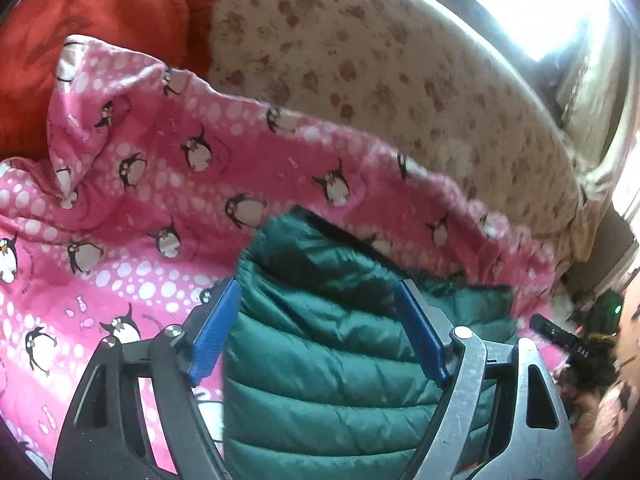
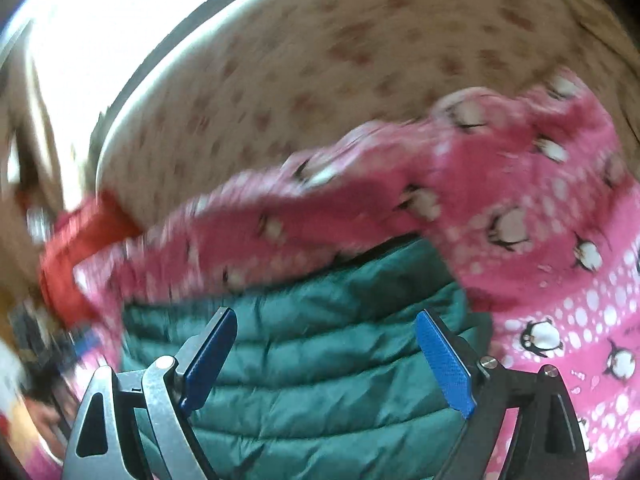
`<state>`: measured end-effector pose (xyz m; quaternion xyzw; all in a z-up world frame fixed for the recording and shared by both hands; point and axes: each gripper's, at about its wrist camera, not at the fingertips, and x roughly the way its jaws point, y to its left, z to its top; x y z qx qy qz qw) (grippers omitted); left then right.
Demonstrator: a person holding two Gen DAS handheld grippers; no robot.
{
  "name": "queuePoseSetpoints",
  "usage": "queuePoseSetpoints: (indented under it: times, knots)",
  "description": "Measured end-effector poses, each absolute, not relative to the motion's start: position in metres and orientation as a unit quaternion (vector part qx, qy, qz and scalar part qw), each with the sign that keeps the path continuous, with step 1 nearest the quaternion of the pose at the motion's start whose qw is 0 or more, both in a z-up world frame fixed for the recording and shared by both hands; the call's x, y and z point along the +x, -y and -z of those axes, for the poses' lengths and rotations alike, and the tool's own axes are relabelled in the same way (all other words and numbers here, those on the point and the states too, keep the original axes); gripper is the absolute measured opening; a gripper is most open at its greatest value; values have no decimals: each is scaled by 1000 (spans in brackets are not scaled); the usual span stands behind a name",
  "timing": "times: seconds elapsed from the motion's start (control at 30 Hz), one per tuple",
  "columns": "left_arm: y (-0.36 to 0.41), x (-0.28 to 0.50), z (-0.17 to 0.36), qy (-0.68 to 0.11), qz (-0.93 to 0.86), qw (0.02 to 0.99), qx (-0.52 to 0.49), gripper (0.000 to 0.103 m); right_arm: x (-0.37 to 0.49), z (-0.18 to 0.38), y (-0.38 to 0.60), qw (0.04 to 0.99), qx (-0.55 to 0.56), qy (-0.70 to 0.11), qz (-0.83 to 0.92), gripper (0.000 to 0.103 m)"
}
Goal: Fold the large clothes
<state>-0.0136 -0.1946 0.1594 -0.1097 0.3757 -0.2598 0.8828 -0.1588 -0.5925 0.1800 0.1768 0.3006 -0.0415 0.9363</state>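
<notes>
A dark green quilted puffer jacket (image 1: 320,360) lies on a pink penguin-print blanket (image 1: 132,200). My left gripper (image 1: 316,300) is open, its blue pads (image 1: 214,332) spread over the jacket's upper part, holding nothing. In the right wrist view the same jacket (image 2: 320,380) lies under my right gripper (image 2: 324,324), which is open and empty, with blue pads (image 2: 444,364) wide apart. That view is blurred by motion. The blanket (image 2: 540,220) bunches up along the jacket's far edge.
A floral beige sheet (image 1: 380,60) covers the bed beyond the blanket. A red pillow (image 1: 80,20) sits at the far left. A bright window (image 1: 540,0) is at the back right. Dark clutter (image 1: 580,340) lies off the bed's right side.
</notes>
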Motion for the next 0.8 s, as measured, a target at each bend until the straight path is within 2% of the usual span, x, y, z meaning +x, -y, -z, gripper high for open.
queuePoseSetpoints:
  times: [0.17, 0.33, 0.63, 0.8]
  knots:
    - [236, -6, -123, -411, 215, 885, -45, 80, -106, -158, 531, 932, 59, -356, 27, 89]
    - [247, 15, -91, -439, 161, 884, -26, 80, -61, -126, 508, 915, -24, -397, 67, 89]
    - [253, 32, -77, -438, 150, 886, -12, 80, -25, -87, 539, 901, 48, -420, 98, 89]
    - [251, 30, -75, -436, 154, 887, -9, 80, -35, -110, 543, 904, 56, -416, 80, 89]
